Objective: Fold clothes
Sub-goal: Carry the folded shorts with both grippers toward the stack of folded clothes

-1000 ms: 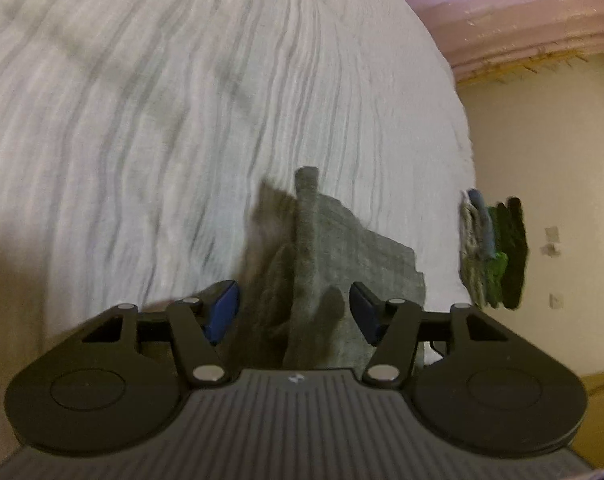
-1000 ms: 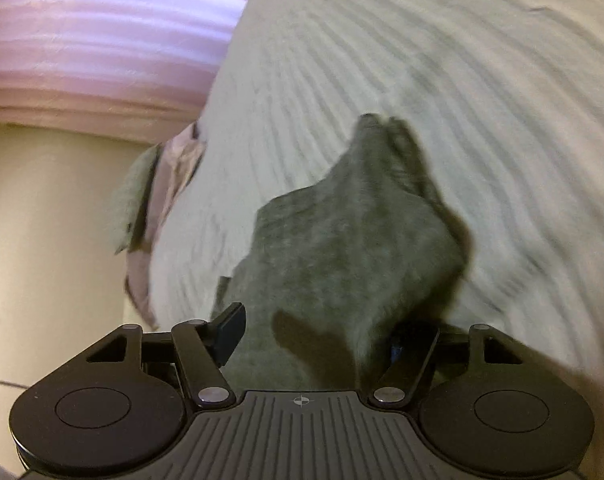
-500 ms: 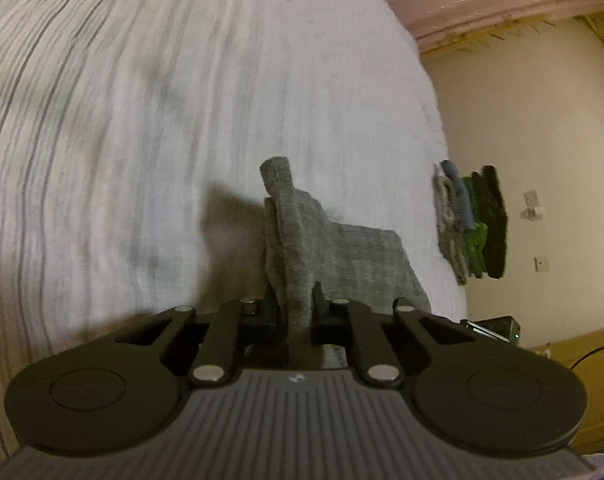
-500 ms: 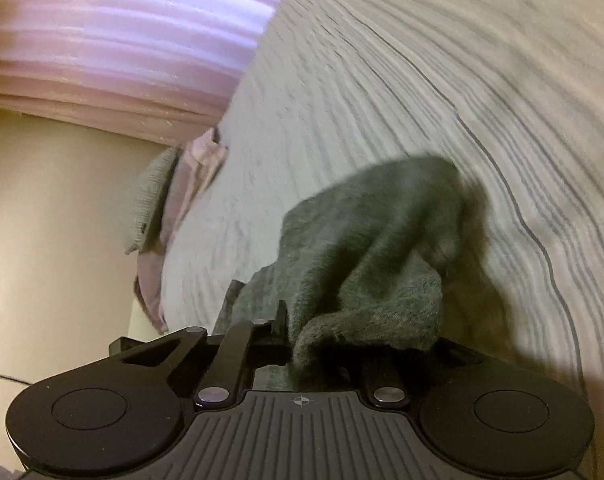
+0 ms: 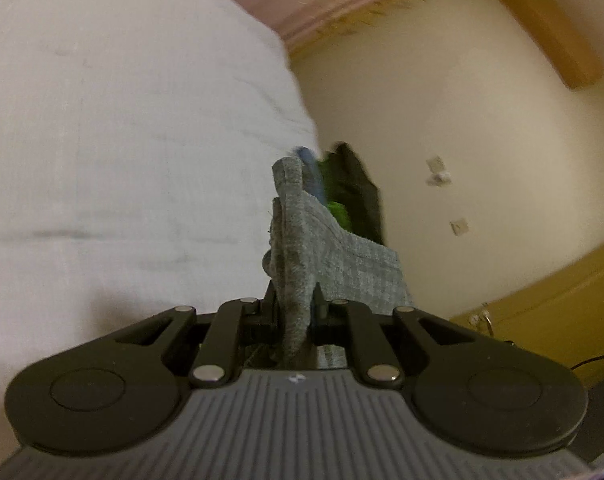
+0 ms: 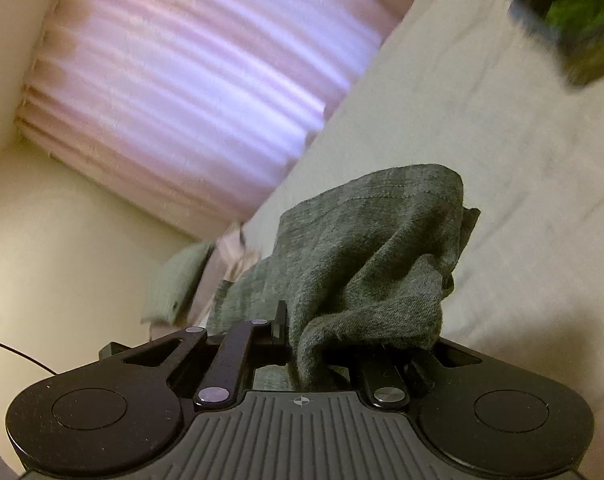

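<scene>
A grey knitted garment [image 5: 302, 240] hangs in the air above the white striped bed [image 5: 121, 140]. My left gripper [image 5: 295, 300] is shut on one bunched edge of it, and the cloth stands up between the fingers and trails off to the right. In the right wrist view the same grey garment [image 6: 362, 248] bulges over my right gripper [image 6: 302, 332], which is shut on another edge; its right finger is hidden under the cloth. The bed [image 6: 502, 160] lies well below both grippers.
A stack of folded clothes [image 5: 342, 188], blue, green and black, sits at the bed's far edge and shows again as folded clothes [image 6: 574, 20] at top right. A grey and pink pile [image 6: 189, 276] lies by the pink curtain [image 6: 181, 92]. A cream wall [image 5: 462, 140] stands beyond.
Both grippers went from open around the garment's edges to shut on them. They then rose quickly, lifting the grey garment off the bed, and the views tilted up toward wall and curtain.
</scene>
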Demonstrator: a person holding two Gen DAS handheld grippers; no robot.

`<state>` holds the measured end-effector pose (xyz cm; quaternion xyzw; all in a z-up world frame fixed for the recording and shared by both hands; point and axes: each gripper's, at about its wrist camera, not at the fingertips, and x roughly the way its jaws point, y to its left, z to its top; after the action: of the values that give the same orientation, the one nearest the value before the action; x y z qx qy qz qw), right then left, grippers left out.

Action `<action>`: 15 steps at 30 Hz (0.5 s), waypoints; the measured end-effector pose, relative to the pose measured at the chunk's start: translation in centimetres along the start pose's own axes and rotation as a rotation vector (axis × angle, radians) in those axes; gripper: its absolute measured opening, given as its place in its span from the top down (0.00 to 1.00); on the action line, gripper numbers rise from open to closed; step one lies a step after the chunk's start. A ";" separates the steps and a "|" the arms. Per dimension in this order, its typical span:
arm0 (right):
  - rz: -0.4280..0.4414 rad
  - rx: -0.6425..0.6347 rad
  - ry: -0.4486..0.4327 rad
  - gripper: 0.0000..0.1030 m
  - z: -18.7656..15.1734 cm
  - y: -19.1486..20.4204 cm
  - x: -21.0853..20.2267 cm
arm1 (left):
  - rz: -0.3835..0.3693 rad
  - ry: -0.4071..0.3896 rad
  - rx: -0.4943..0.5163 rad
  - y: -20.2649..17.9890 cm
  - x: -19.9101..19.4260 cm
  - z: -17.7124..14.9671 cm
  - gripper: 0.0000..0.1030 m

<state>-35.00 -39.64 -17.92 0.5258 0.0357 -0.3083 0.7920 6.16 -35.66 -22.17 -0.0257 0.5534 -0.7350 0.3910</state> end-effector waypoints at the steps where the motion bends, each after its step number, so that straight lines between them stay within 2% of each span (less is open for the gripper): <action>1: -0.016 0.002 -0.020 0.92 1.1 -0.5 -1.9 | -0.013 0.011 0.011 -1.6 1.6 0.0 0.91; 4: -0.047 0.009 -0.058 0.92 4.4 -2.4 -6.1 | -0.050 0.040 0.035 -5.9 7.2 0.1 0.91; 7: -0.049 0.021 -0.067 0.92 9.2 -6.5 -10.7 | -0.069 0.048 0.051 -9.6 13.4 0.0 0.91; 10: -0.057 0.027 -0.049 0.92 15.2 -10.1 -12.7 | -0.064 0.032 0.051 -12.8 19.5 0.0 0.91; 15: -0.080 -0.041 -0.056 0.92 25.2 -13.4 -15.9 | -0.073 0.005 0.048 -18.4 29.9 1.5 0.91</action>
<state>-61.65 -57.48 -11.51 0.4989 0.0407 -0.3533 0.7903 -23.85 -53.38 -18.05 -0.0347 0.5355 -0.7618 0.3629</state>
